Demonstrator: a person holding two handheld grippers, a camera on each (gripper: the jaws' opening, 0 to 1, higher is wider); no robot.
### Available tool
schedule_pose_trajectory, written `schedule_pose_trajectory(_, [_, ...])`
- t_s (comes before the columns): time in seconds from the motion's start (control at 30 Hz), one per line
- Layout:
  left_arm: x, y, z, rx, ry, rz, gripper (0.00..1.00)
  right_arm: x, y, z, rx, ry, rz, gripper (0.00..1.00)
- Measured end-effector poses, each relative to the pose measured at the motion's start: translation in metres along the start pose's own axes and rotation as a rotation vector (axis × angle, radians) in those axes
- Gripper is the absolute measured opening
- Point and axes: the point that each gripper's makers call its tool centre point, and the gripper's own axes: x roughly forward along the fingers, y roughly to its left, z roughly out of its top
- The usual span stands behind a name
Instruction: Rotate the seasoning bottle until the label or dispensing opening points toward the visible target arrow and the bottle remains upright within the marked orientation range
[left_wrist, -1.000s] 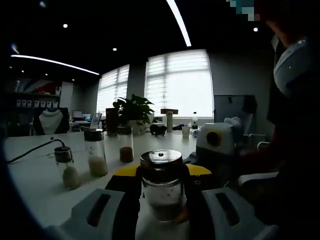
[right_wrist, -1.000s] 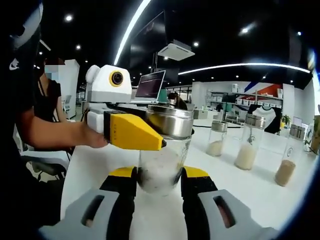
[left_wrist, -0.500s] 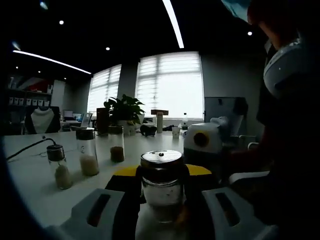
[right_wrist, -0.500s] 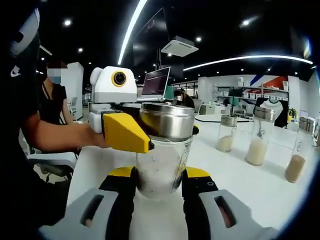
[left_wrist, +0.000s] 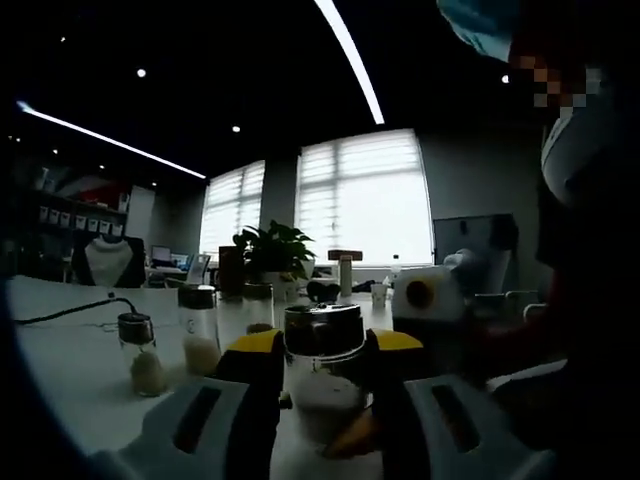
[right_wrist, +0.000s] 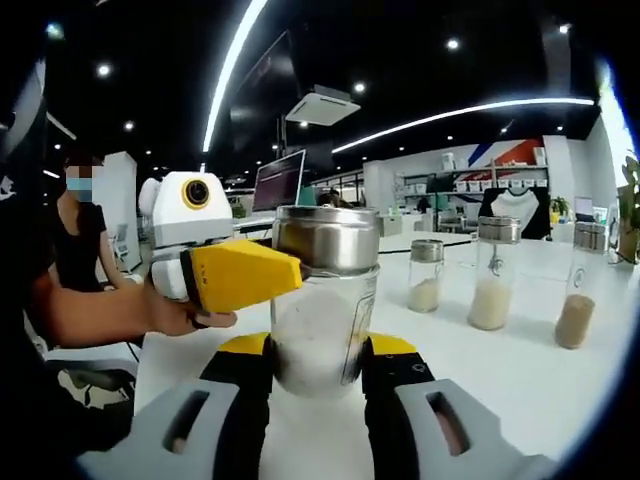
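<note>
Right hand-held gripper: both yellow-tipped jaws pressed on the lower glass of the bottle, clamped on it. Bottle upright between the jaws, steel cap on top, white seasoning inside, its base hidden by the jaws so contact with the white worktop can't be told.

Left hand-held gripper: jaws closed around the same bottle just under its dark metal cap, one on each side. In the right gripper view the left hand-held gripper comes in from the left, its yellow jaw against the cap rim, a hand holding it.

Beyond the bottle, three more jars stand in a row on the worktop, well apart from the held one: two with pale contents, one with brown. In the left gripper view two jars stand left of the gripper, with a third behind it, then a cable and a potted plant by the bright windows.

A laptop sits behind the left gripper; a seated person at far left.
</note>
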Motion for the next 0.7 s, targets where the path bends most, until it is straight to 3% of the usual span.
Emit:
schedule_pose_trajectory(0.17, [0.000, 0.007, 0.000, -0.029, 0.004, 0.076, 0.34, 0.003, -0.004, 0.002, 0.017, -0.006, -0.034, 0.32])
schedule_pose_trajectory(0.33, [-0.004, 0.016, -0.001, -0.101, 0.004, 0.148, 0.34, 0.006, -0.010, 0.004, -0.041, 0.002, -0.095, 0.32])
schedule_pose_trajectory(0.47, [-0.005, 0.019, -0.001, -0.081, 0.013, 0.188, 0.34, 0.011, -0.013, 0.004, -0.044, -0.001, -0.133, 0.32])
schedule_pose_trajectory(0.7, [-0.004, 0.027, -0.002, -0.142, 0.004, 0.274, 0.35, 0.015, -0.019, 0.002, -0.111, 0.024, -0.234, 0.32])
